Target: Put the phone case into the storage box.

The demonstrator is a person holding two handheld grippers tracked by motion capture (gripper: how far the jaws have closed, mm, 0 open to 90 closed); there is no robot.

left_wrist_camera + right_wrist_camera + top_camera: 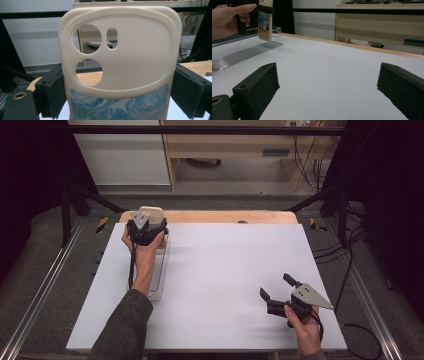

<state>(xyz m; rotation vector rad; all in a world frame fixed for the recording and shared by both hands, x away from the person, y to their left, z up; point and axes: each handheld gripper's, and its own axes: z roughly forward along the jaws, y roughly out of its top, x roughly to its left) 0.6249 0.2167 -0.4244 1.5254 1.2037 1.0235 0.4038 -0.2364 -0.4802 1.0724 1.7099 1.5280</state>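
A cream phone case with round camera cutouts and a blue swirl print on its lower part stands upright between the jaws of my left gripper, which is shut on its two side edges. From above, the left gripper holds the case at the far left of the table, over the far end of a clear plastic rack. My right gripper hovers low over the white table top at the near right, open, with nothing between its jaws. The right gripper view also shows the case held above the rack.
The white board lies on a wooden table whose far edge shows beyond it. Black frame posts stand at both sides, and cables trail on the floor at the right. A wooden desk stands behind the table.
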